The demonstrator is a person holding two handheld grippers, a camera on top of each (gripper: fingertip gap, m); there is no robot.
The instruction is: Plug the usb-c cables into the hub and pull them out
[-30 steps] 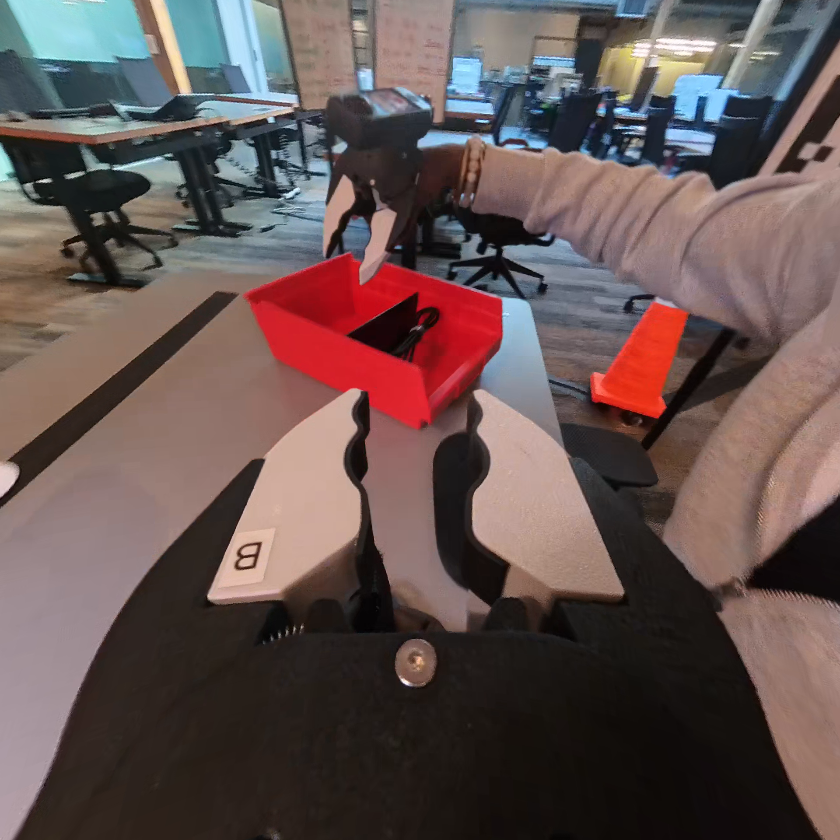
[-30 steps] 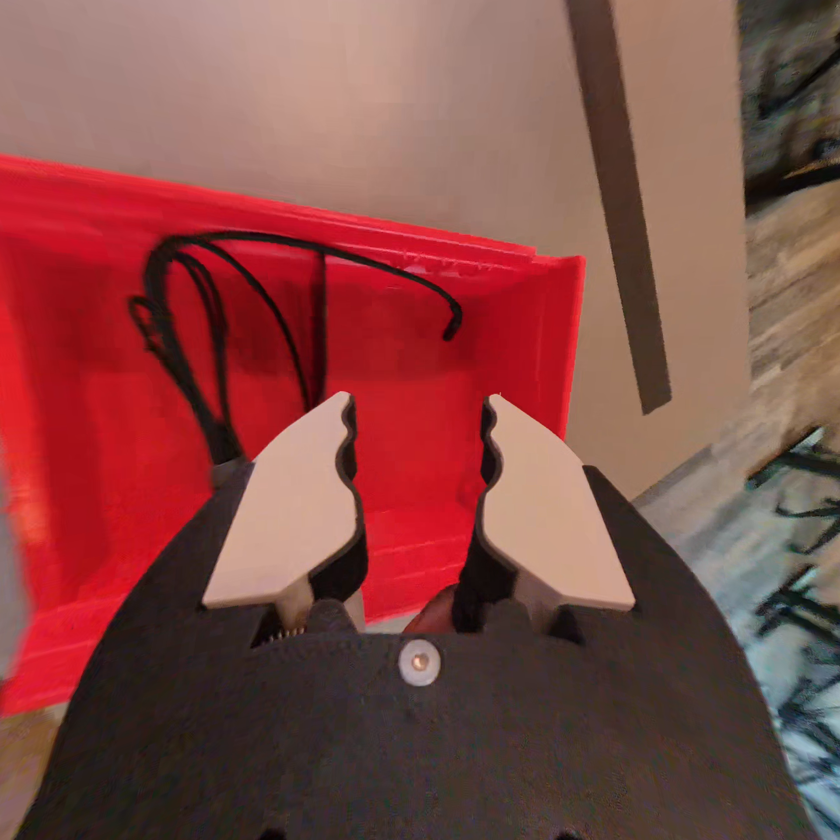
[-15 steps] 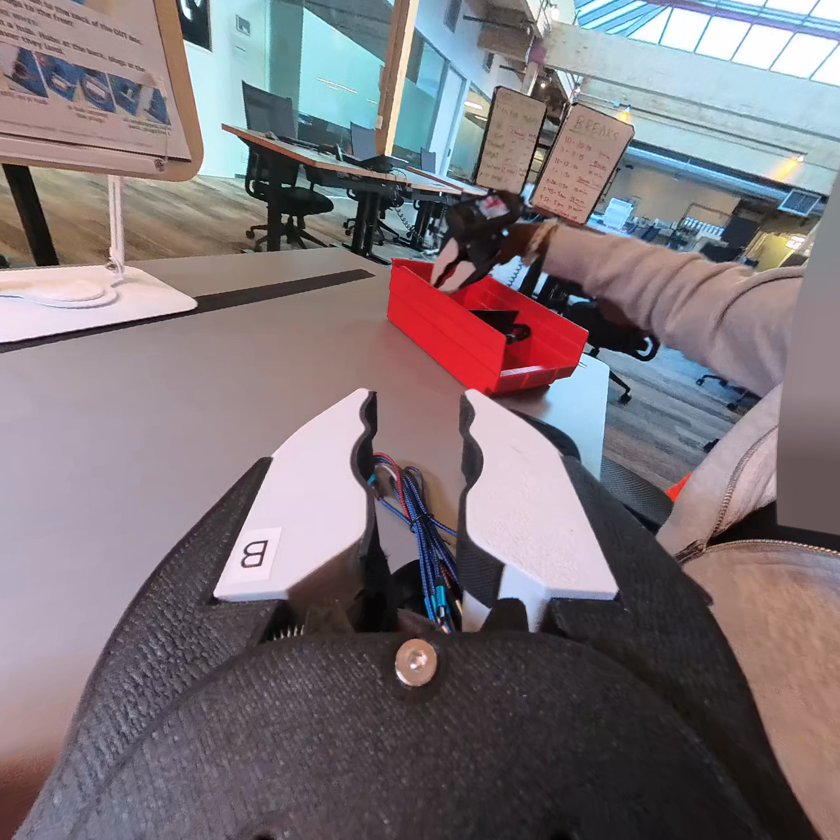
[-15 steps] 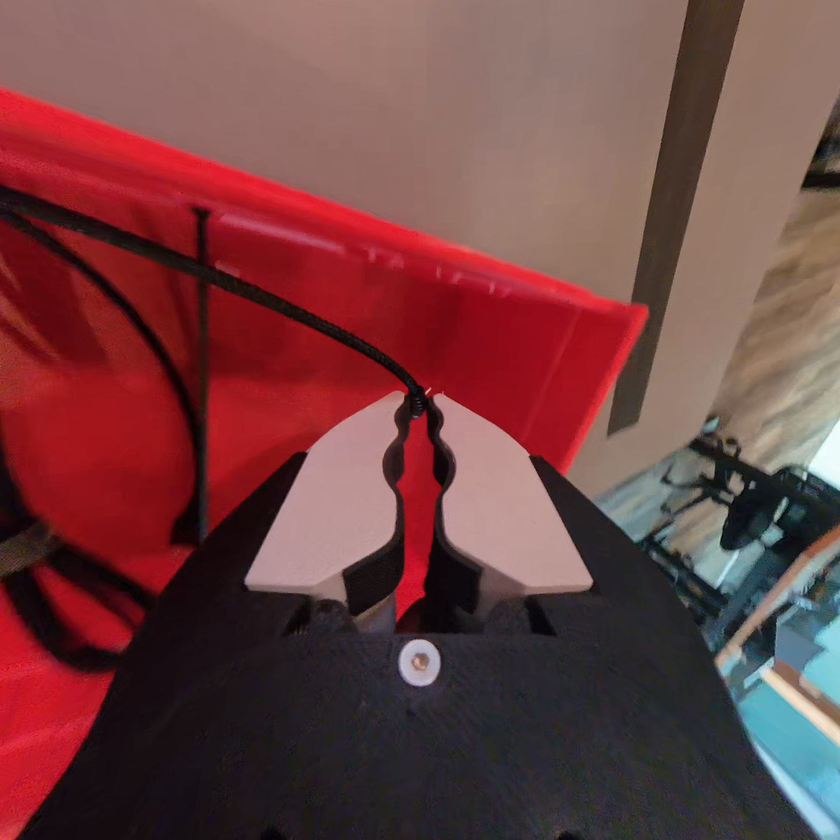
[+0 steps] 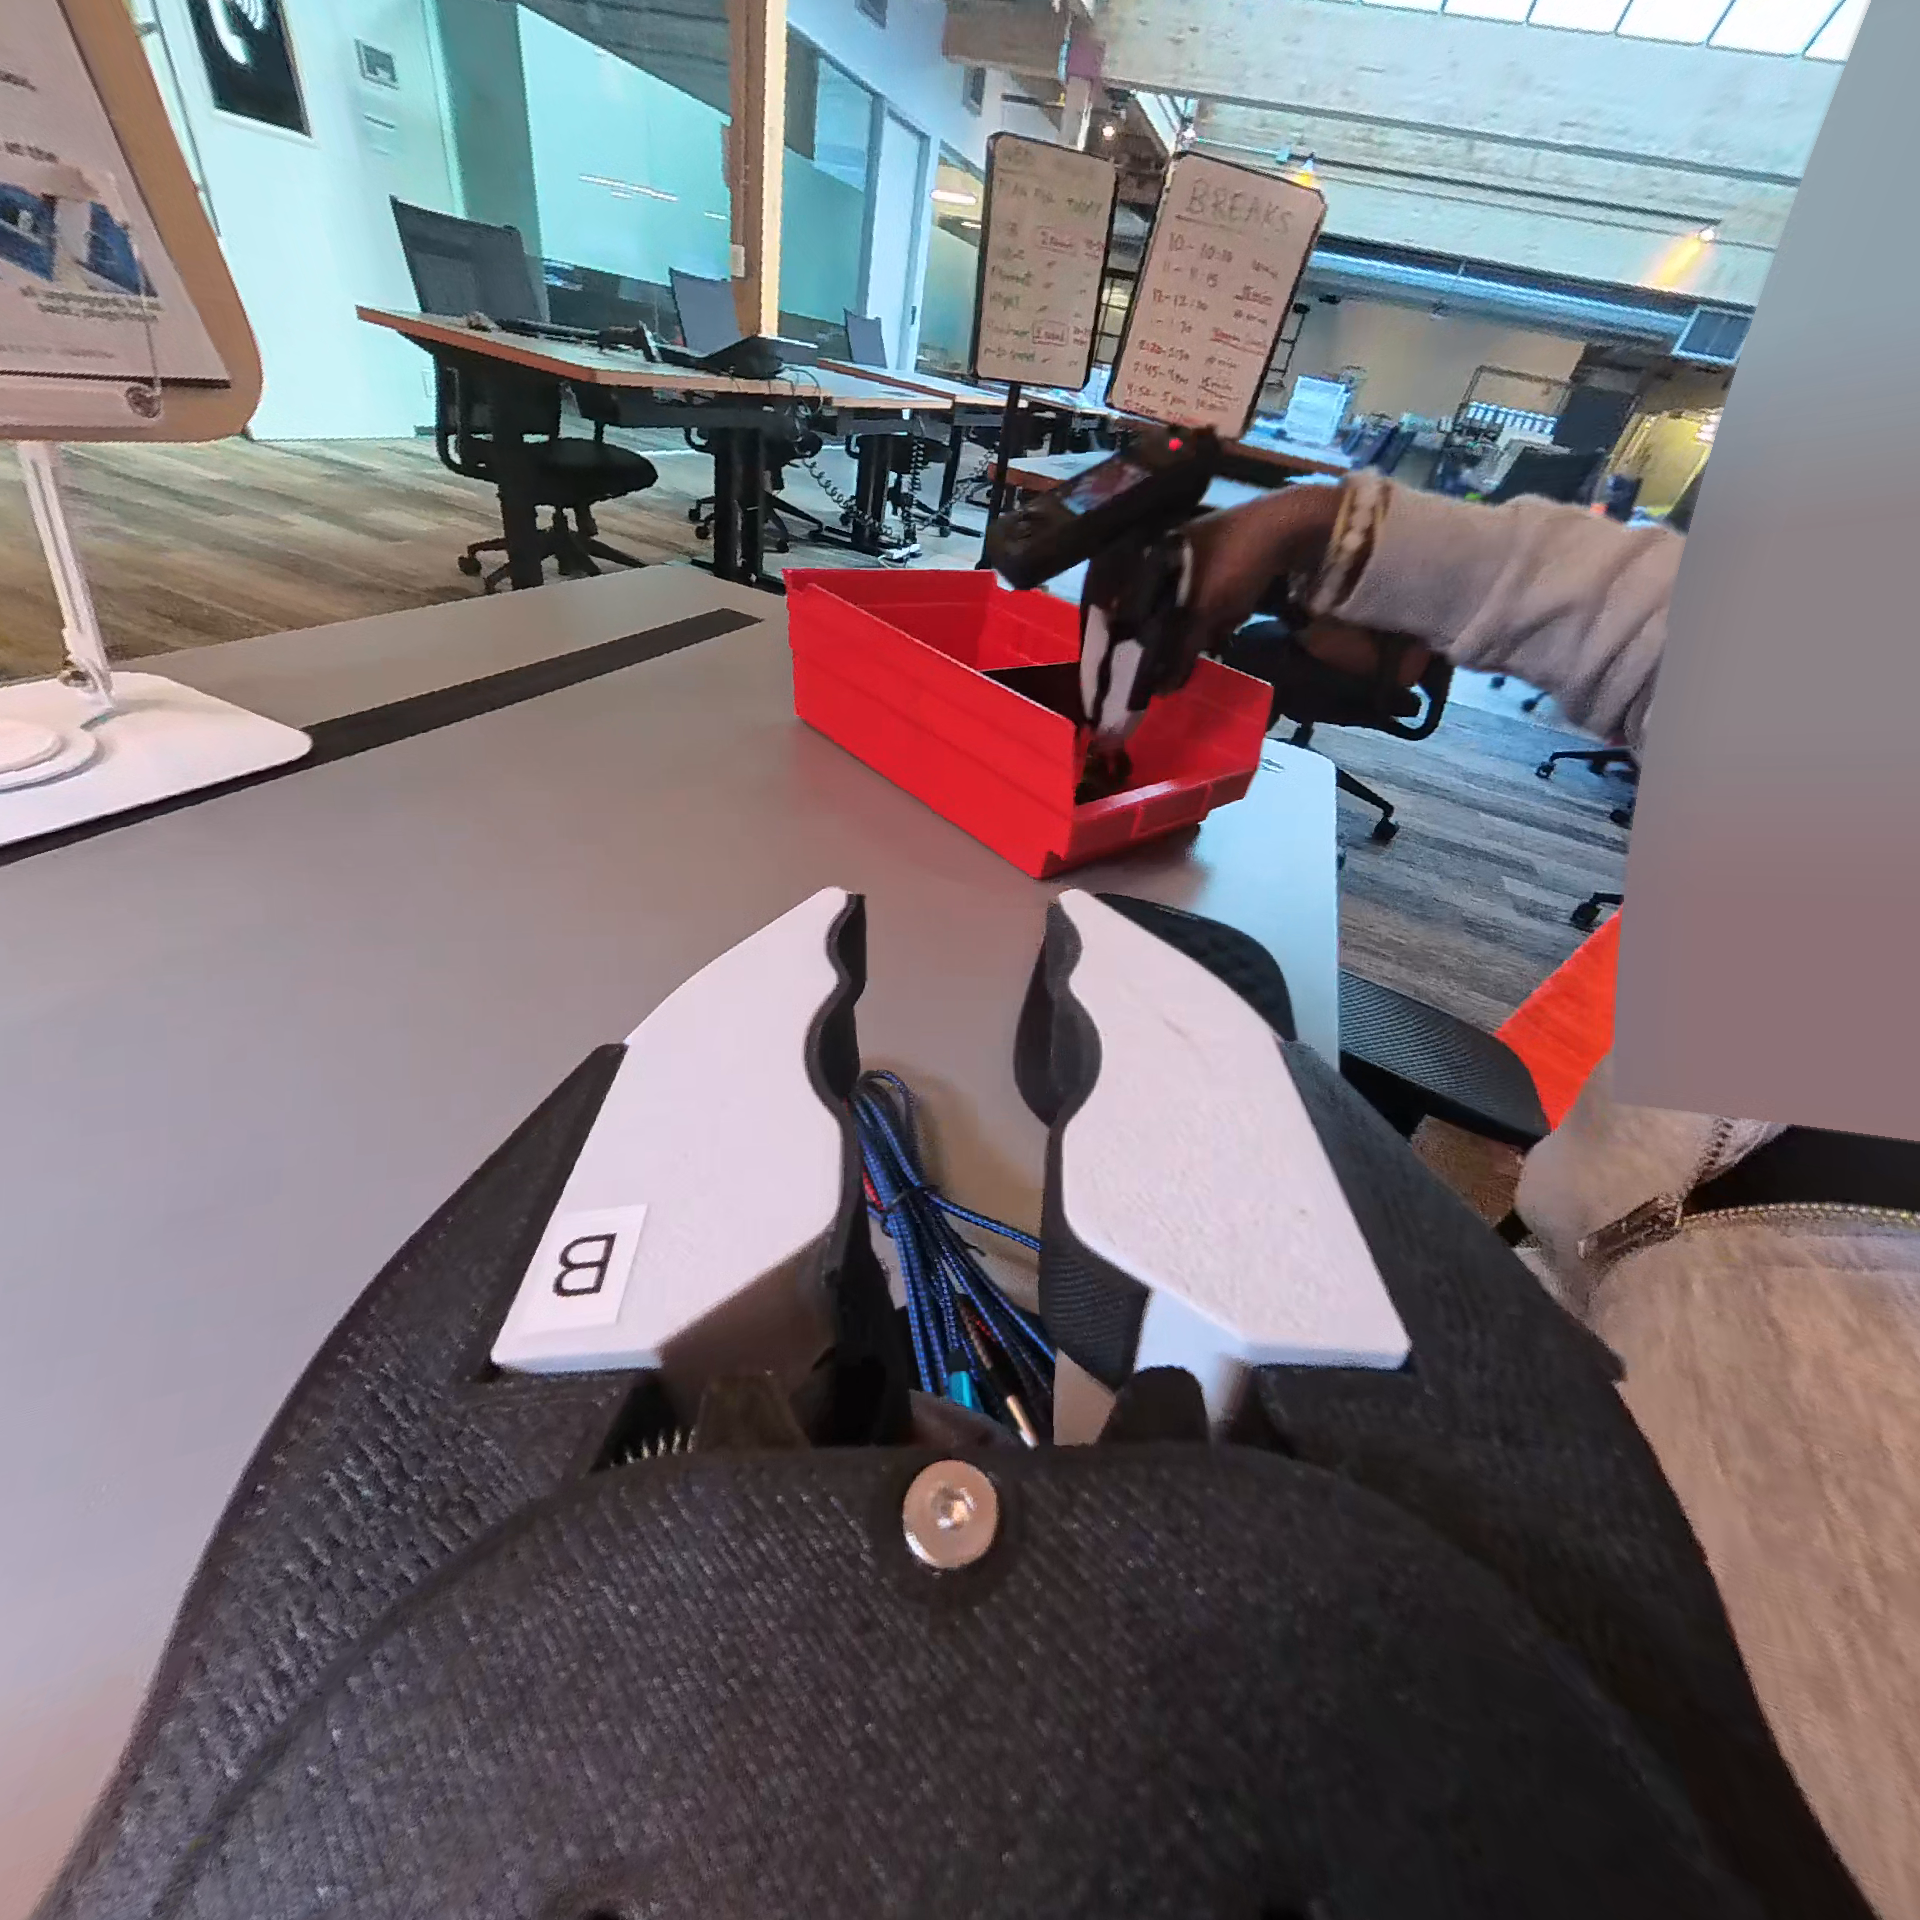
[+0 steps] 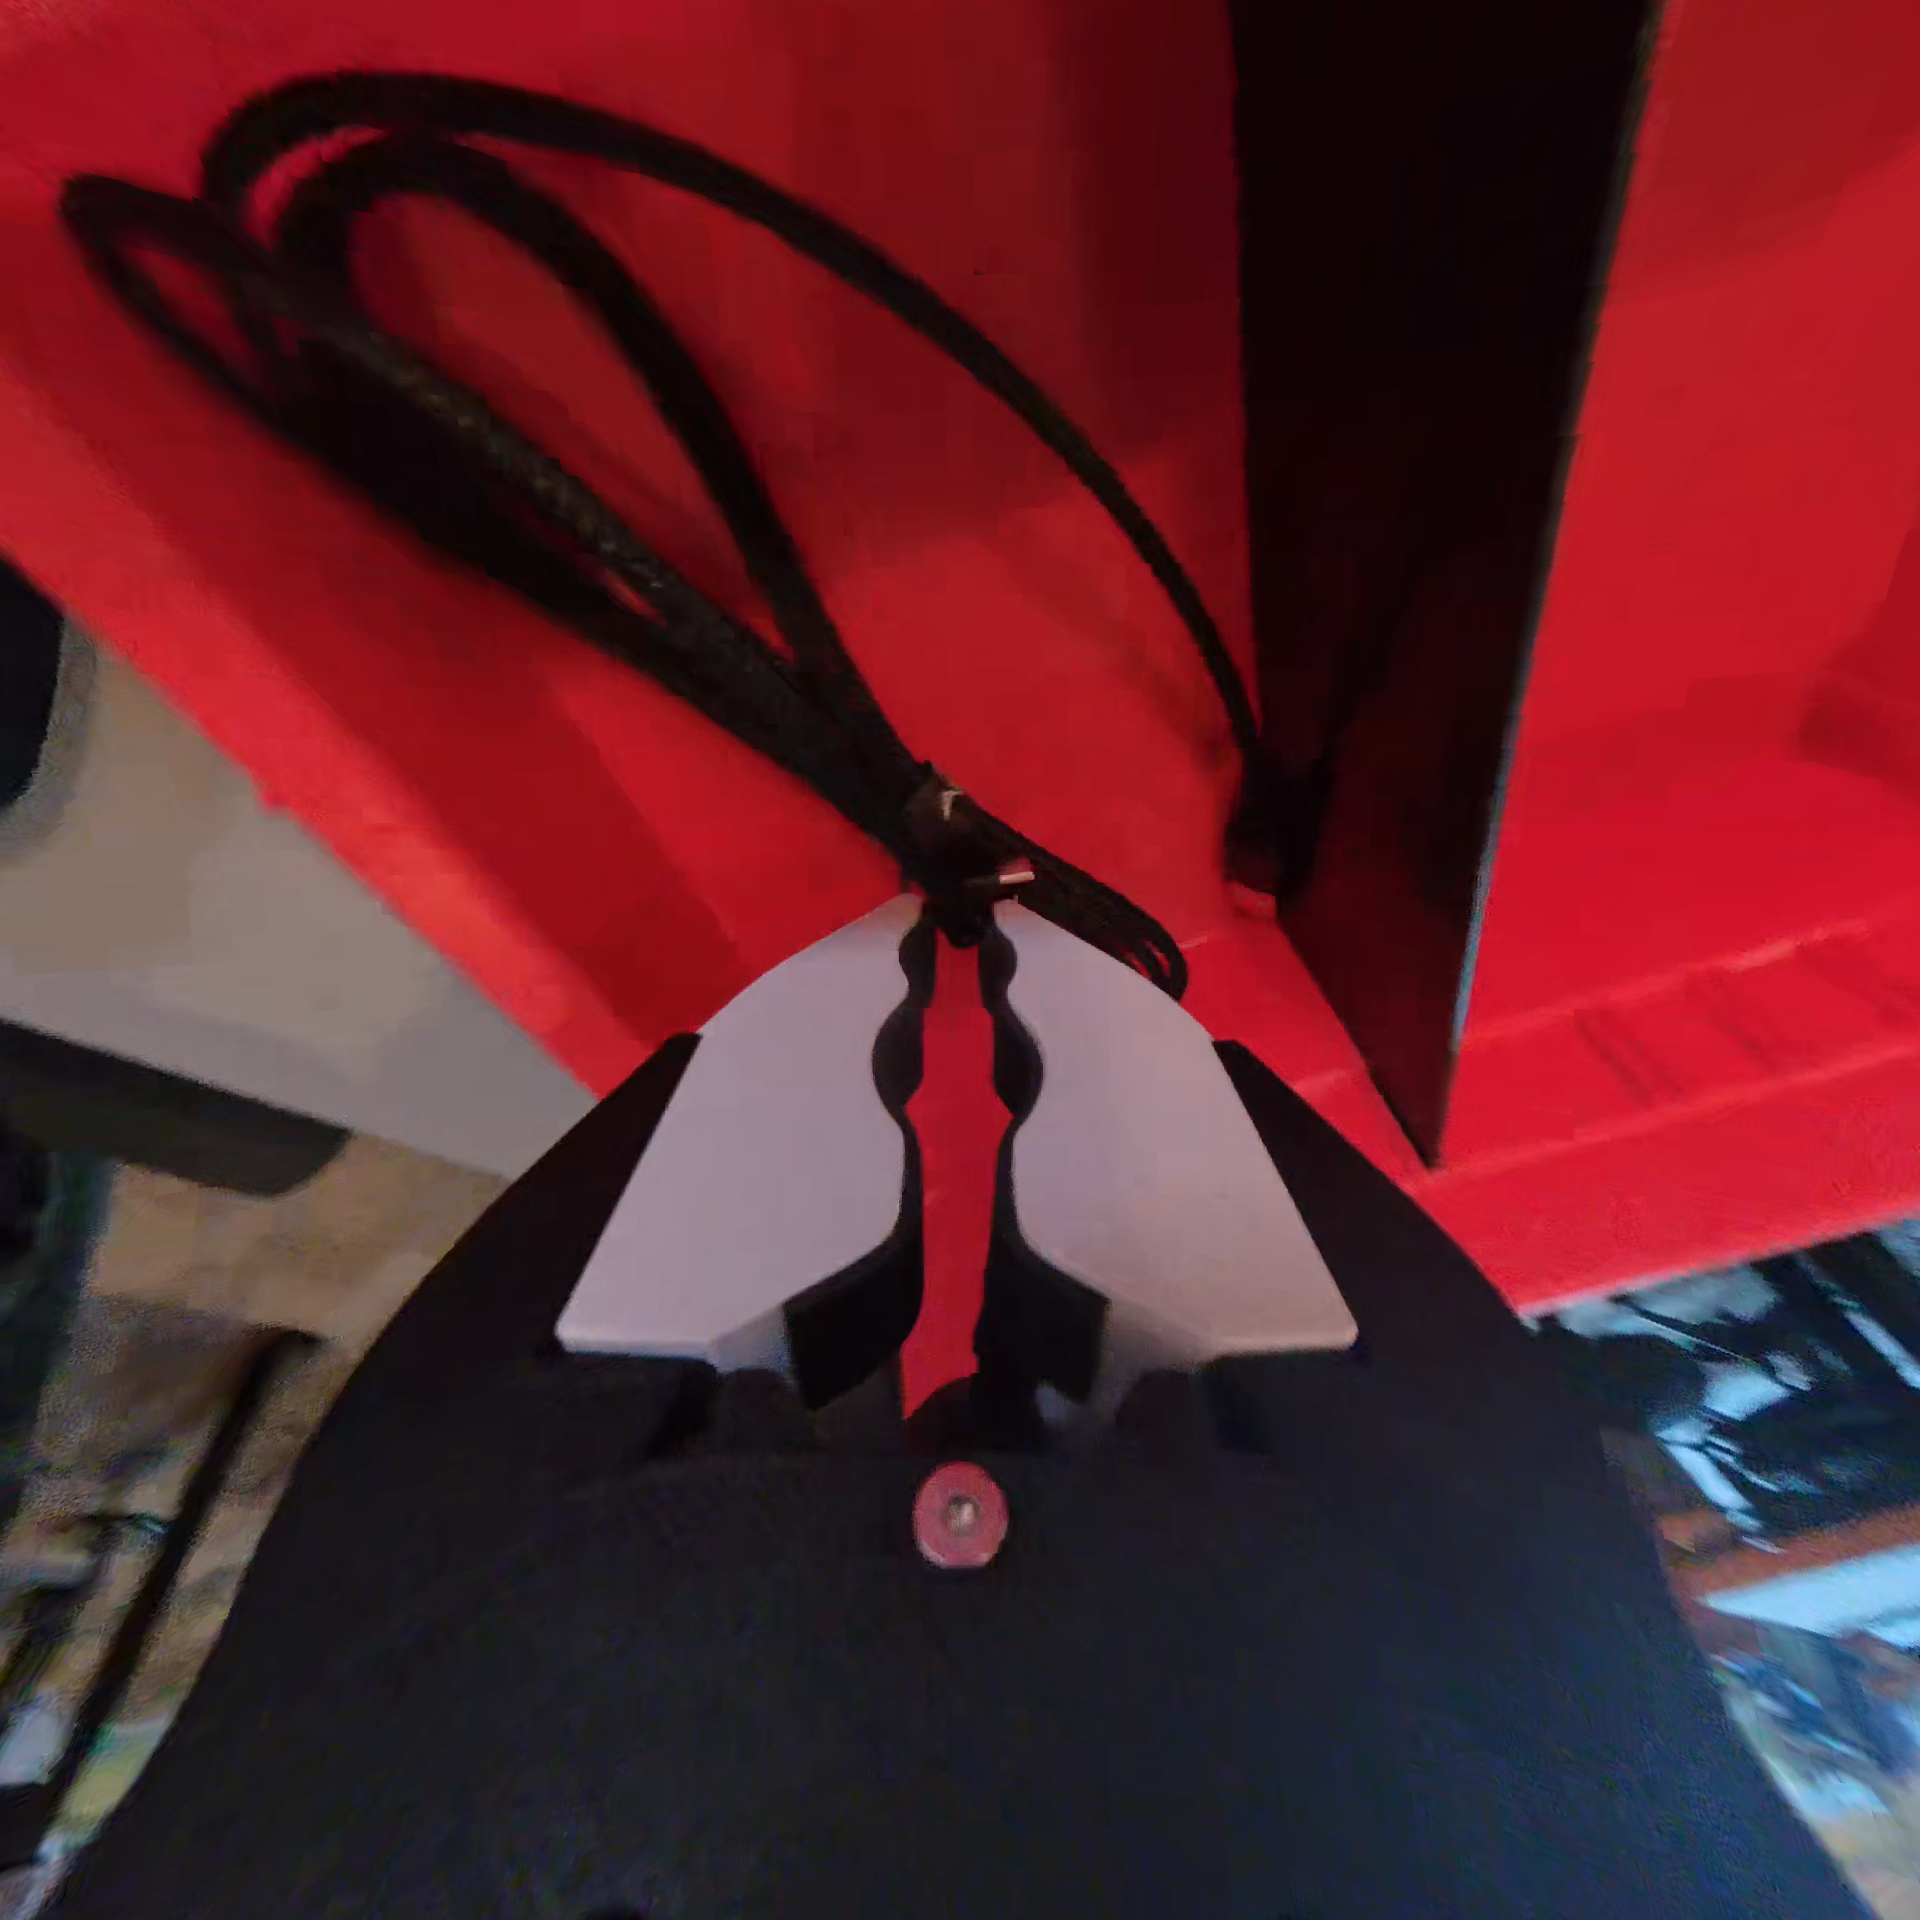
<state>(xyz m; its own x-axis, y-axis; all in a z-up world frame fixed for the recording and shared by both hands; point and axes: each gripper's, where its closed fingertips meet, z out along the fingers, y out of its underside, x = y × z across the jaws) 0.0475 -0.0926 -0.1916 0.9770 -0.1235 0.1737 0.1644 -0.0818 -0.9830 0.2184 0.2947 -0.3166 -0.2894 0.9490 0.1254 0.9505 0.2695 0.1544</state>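
A red bin stands at the far right of the grey table. My right gripper reaches down into it and is shut on a coiled black cable, pinching the bundle at its tie. It also shows in the left wrist view, tips inside the bin. My left gripper is open low over the table's near side. A blue braided cable bundle lies between its fingers near their base. No hub is in view.
A black divider stands upright in the bin beside the black cable. A white stand base sits at the table's left. An orange cone and a black chair are off the table's right edge. The grippers' ends are close to 45 centimeters from one another.
My right gripper has gone deeper into the bin and now grips the black cable bundle at its tie instead of a single strand. My left gripper has opened slightly over the blue cable.
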